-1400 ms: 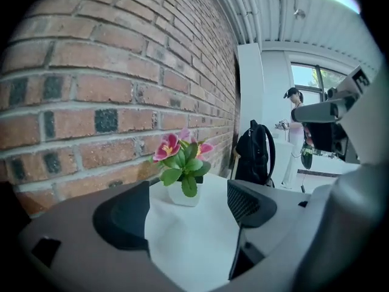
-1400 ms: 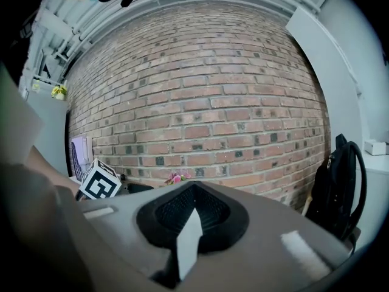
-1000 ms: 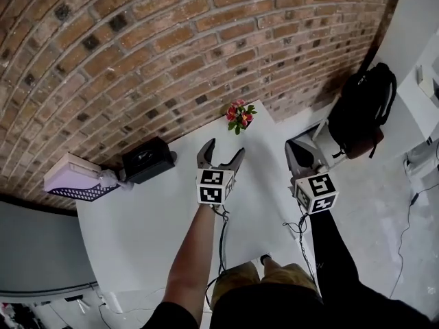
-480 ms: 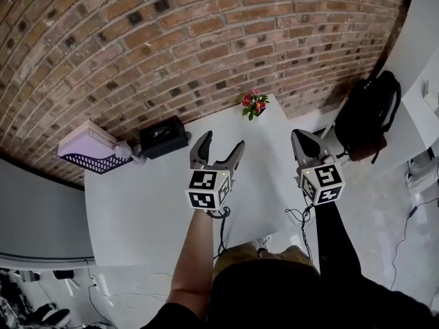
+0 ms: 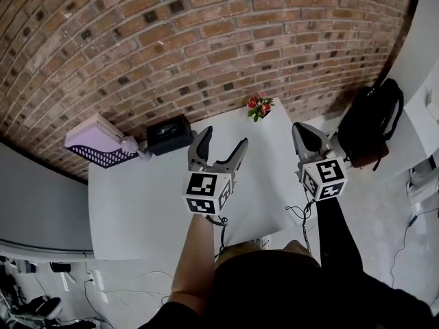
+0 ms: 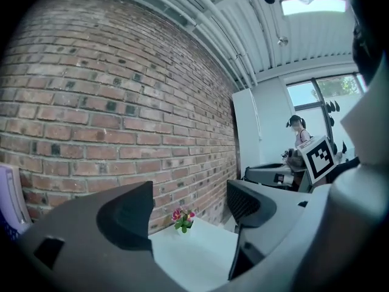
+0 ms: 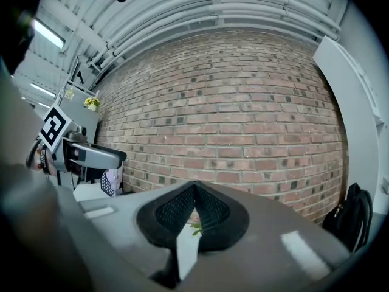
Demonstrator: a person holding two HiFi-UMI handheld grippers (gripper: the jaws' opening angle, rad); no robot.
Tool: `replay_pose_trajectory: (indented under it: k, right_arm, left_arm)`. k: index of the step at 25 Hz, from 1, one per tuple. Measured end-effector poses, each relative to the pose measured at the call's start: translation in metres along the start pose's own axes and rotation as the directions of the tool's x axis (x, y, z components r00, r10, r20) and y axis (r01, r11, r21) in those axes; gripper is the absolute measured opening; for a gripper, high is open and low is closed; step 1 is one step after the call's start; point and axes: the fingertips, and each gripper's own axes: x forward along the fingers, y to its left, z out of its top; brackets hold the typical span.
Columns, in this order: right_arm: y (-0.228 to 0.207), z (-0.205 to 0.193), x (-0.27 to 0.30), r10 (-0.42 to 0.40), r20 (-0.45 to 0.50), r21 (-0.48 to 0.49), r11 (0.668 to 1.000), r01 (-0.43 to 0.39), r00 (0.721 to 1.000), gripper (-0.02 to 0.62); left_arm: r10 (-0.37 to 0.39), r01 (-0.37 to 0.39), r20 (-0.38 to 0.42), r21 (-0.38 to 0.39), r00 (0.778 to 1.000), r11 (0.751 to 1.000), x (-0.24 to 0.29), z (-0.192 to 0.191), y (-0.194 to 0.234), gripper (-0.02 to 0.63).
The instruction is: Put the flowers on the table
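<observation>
— Two claws are held by the surface point(image 5: 137, 204): left claw point(image 5: 223, 137) spread, empty; right claw point(image 5: 300, 126) pinched together, empty.
— Flowers point(image 5: 259, 105) are spotted at the far corner, by the brick wall point(image 5: 206, 33). Likely light, fragile: best gripped low.

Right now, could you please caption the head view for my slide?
Flowers at the far corner of the table; left gripper open, right gripper shut.
</observation>
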Motion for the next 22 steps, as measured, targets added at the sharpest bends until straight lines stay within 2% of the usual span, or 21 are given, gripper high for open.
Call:
replay_pose_trajectory:
  k: [9,15,17,22]
  right_arm:
    - [-0.004,0.007,0.004,0.001,0.007,-0.016,1.000,-0.001,1.000,0.000]
    - [0.002,0.006,0.000,0.009,0.006,-0.029,1.000,-0.009,1.000,0.000]
    - [0.003,0.006,-0.001,0.012,0.011,-0.030,0.999,-0.011,1.000,0.000]
    - [0.007,0.010,-0.003,0.015,0.022,-0.028,0.999,-0.015,1.000,0.000]
  left_arm:
    - [0.000,-0.001,0.016,0.010,1.000,1.000,0.003,0.007,0.000,0.369]
    - [0.023,-0.024,0.029,0.053,0.999,0.998,-0.001,0.014,-0.004,0.120]
    - [0.054,-0.056,0.036,0.066,0.998,0.996,-0.001,0.015,-0.001,0.009]
    - [0.068,-0.071,0.055,0.069,0.996,0.995,-0.003,0.020,0.002,0.009]
